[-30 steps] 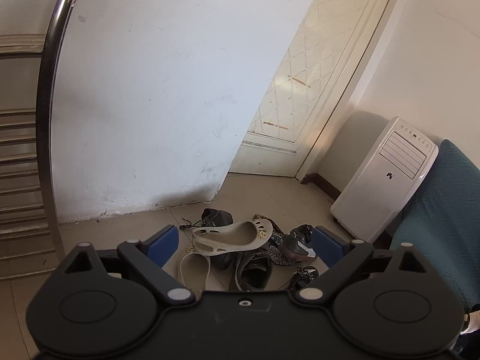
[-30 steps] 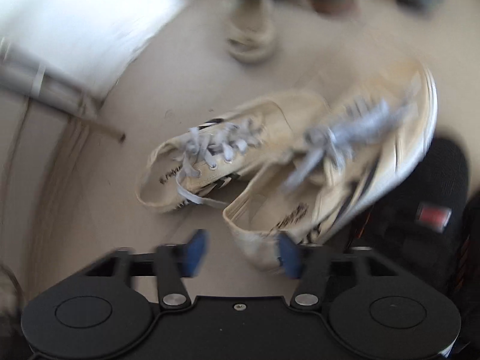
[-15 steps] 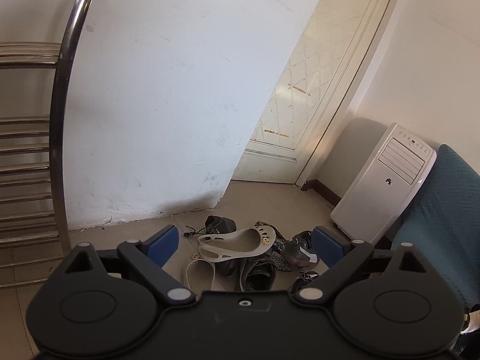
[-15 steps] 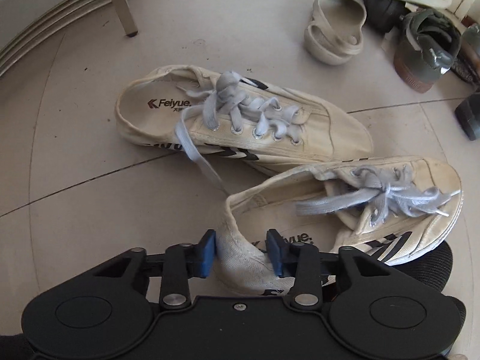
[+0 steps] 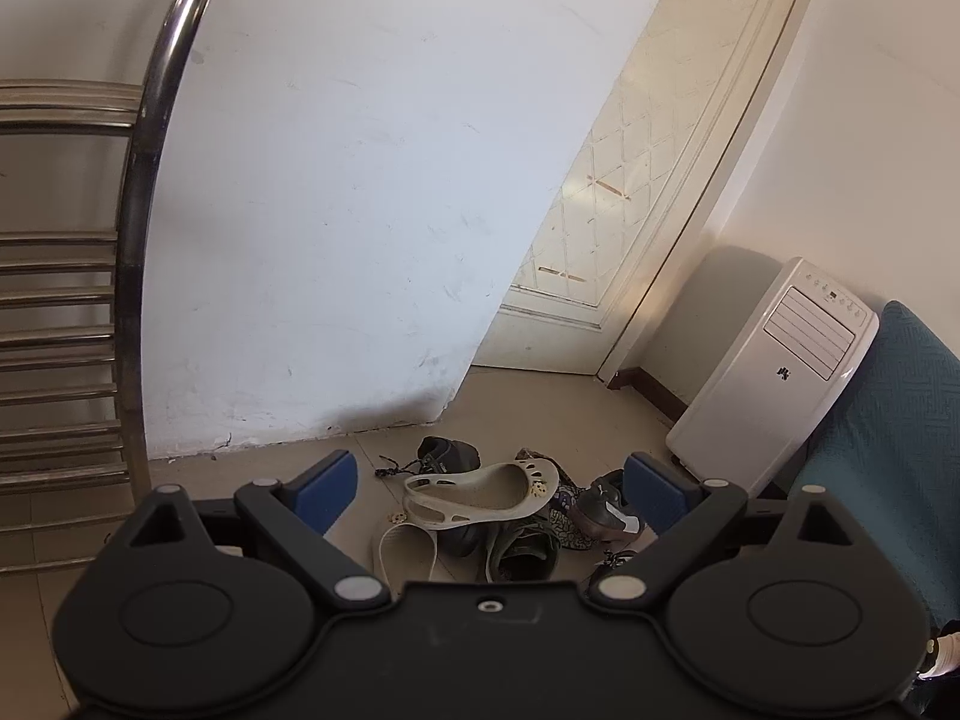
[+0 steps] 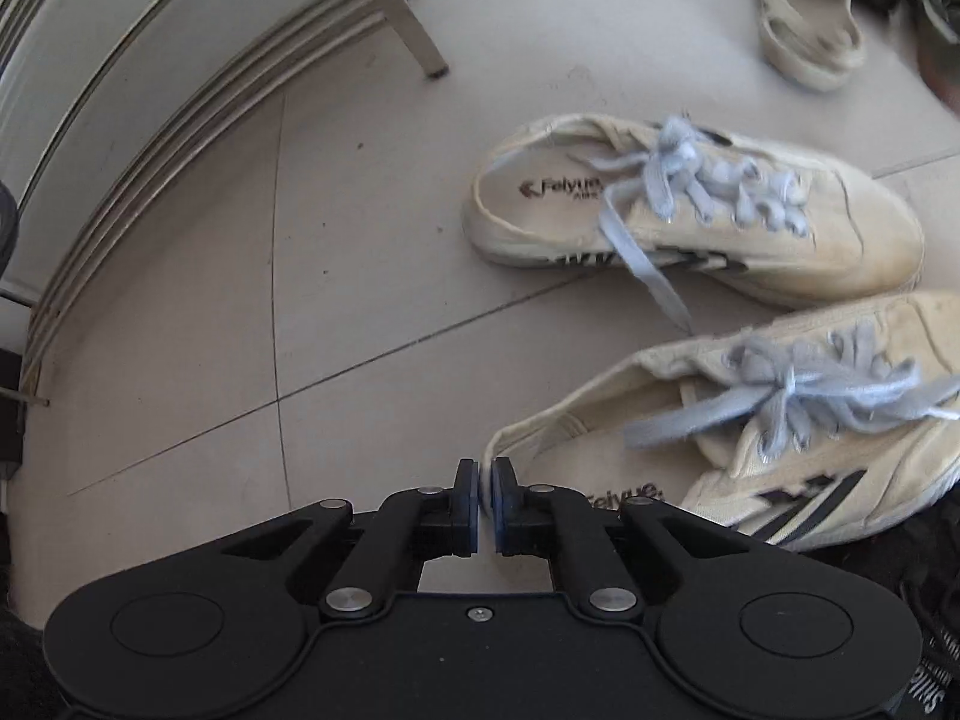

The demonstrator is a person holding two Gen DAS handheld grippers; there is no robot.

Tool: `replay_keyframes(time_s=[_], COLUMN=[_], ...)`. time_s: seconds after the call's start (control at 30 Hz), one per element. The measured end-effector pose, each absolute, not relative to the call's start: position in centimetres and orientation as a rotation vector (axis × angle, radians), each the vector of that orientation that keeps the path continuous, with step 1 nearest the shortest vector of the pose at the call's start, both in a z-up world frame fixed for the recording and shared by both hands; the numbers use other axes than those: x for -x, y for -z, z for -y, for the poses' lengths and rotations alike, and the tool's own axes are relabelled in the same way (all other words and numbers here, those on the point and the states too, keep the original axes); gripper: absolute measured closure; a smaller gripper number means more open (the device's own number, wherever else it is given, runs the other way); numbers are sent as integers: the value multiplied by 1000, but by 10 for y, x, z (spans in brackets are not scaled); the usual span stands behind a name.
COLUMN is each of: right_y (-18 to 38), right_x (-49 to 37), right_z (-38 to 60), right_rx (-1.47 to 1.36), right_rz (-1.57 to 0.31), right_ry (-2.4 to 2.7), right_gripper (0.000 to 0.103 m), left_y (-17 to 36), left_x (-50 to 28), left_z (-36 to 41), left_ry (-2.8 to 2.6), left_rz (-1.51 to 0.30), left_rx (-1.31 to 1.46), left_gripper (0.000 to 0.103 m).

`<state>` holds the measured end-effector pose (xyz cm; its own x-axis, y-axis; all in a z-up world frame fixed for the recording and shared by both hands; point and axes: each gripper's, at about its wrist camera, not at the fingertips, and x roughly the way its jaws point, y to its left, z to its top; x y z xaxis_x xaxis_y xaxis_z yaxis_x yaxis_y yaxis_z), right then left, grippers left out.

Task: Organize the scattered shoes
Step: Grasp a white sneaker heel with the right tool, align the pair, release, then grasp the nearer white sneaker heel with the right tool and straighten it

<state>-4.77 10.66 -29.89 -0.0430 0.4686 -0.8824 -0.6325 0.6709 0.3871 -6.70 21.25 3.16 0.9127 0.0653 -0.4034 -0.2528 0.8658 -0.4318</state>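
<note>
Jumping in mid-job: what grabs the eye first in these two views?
Two cream canvas sneakers lie on the tile floor. The right gripper has just been closing its jaws at the near sneaker's heel rim, though a pinch can't be confirmed. Ahead of the open left gripper, a cream clog tops a shoe heap by the wall.

White air cooler, teal sofa, steel rack

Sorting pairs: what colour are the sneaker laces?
Pale grey laces on cream sneakers, right wrist view.
</note>
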Motion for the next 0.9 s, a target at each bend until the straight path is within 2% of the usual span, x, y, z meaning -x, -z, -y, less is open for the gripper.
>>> replay_keyframes(time_s=[0.03, 0.07, 0.1, 0.13, 0.17, 0.2, 0.33, 0.4, 0.5, 0.67, 0.9], right_y=[300, 300, 297, 291, 284, 278, 265, 269, 288, 328, 342], right_x=[43, 40, 36, 28, 20, 12, -26, -48, -69, -83, -100], right_z=[-101, -96, -89, -80, -70, -60, -25, -15, -27, -42, -87], right_rx=[111, 77, 41, -37, -115, -192, -482, -537, -486, -587, -380], right_rz=[-1363, -1375, -1373, -1365, -1356, -1345, -1304, -1290, -1326, -1439, -1425], right_ry=[-892, -890, -893, -909, -924, -939, -851, -672, -486, -349, -478], right_gripper=[92, 84, 70, 63, 46, 35, 33, 29, 32, 39, 38], left_y=[-31, -31, -31, -31, -32, -33, -34, -34, -32, -30, -24], left_x=[67, 67, 67, 67, 68, 69, 74, 74, 72, 70, 66], left_z=[-213, -212, -212, -212, -213, -215, -224, -226, -228, -230, -240], left_ry=[-168, -168, -167, -167, -169, -175, -207, -216, -213, -217, -234], left_rz=[-390, -391, -392, -393, -391, -384, -356, -357, -371, -375, -409], left_rx=[500, 497, 492, 492, 495, 499, 517, 520, 519, 497, 505], left_gripper=[8, 8, 8, 8, 8, 8, 8, 7, 7, 7, 7])
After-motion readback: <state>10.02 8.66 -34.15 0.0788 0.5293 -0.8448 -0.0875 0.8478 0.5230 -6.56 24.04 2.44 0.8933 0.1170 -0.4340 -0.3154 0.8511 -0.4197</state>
